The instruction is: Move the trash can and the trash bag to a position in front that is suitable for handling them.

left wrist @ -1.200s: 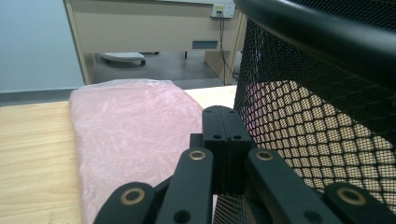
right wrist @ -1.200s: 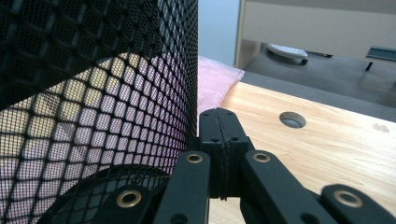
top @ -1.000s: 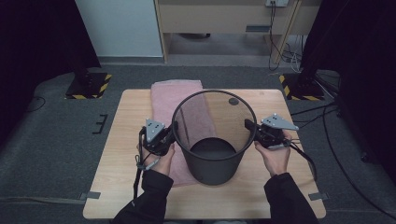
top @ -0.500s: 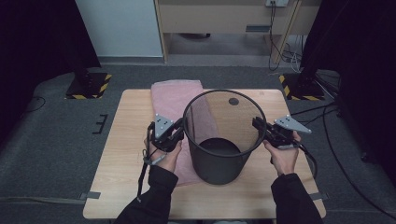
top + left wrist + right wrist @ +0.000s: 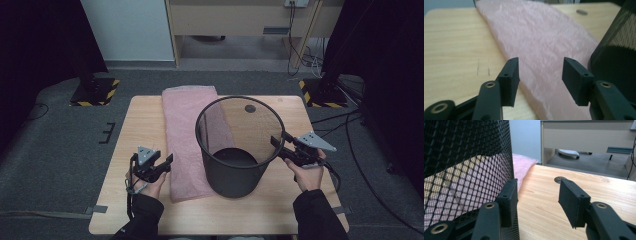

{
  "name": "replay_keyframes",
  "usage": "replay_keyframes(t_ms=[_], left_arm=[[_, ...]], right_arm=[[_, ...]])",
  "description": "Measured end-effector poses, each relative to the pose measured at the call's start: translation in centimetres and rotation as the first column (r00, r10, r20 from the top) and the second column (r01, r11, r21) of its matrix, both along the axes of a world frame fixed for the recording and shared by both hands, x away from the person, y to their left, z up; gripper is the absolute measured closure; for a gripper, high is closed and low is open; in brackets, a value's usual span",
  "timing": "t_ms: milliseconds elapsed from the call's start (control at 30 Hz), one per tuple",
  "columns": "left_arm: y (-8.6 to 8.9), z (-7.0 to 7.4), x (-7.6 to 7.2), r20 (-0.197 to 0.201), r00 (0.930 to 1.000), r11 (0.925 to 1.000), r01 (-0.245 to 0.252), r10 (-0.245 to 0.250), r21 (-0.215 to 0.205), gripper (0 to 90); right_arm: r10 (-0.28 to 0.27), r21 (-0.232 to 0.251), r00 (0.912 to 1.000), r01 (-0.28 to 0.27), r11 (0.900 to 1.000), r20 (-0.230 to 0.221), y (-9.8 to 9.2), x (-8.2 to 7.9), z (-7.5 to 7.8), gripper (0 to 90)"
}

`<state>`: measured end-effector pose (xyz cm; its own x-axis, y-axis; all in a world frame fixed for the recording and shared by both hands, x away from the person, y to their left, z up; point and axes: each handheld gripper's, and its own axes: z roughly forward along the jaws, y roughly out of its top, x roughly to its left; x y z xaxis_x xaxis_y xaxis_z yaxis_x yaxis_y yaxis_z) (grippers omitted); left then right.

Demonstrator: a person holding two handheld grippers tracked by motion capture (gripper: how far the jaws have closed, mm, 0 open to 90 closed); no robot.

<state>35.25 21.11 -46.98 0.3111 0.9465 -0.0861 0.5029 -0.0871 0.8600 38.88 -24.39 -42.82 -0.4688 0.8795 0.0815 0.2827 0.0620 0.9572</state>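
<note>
A light wooden table (image 5: 150,120) is set on grey carpet (image 5: 60,145). A pale wall panel (image 5: 125,27) and a wooden cabinet (image 5: 240,17) are seen behind it. Dark curtains (image 5: 40,35) are hung at both sides.

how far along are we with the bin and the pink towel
Done: the black mesh bin stands upright on the table, partly on the pink towel. In hand: nothing. The left gripper and right gripper have just been opening, with nothing between their jaws; the left now hangs over the towel's edge. Left: probably dealing with the towel, which lies flat and ungrasped.
</note>
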Motion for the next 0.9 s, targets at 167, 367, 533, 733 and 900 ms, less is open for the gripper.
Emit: replay_keyframes(t_ms=[167, 367, 533, 733, 900], left_arm=[[-0.6, -2.1, 0.0, -0.072, 0.9974, 0.9989, 0.003, 0.001, 0.048, 45.3], [-0.6, -4.0, 0.1, -0.148, 0.9890, 0.9971, 0.014, -0.002, 0.074, 47.6], [-0.6, -4.3, -0.2, -0.151, 0.9885, 0.9984, 0.003, 0.006, 0.057, 52.2], [-1.4, -5.1, -0.3, -0.181, 0.9833, 0.9986, 0.026, -0.018, 0.046, 57.4], [-1.8, -5.7, -0.3, -0.212, 0.9769, 0.9977, 0.038, -0.025, 0.056, 70.7]], right_arm=[[0.005, 0.019, 0.9997, -0.006, 1.000, 0.023, -0.5, -0.3, 0.1, 44.6], [0.000, 0.058, 0.9976, -0.005, 0.998, 0.069, -1.2, -0.8, 1.6, 42.0], [-0.023, 0.088, 0.9932, 0.013, 0.996, 0.114, -1.7, -1.0, 3.2, 40.6], [-0.049, 0.128, 0.9892, 0.031, 0.991, 0.139, -2.0, -0.9, 3.8, 39.7], [-0.035, 0.091, 0.9957, 0.027, 0.995, 0.086, -1.3, -0.4, 2.1, 38.7]])
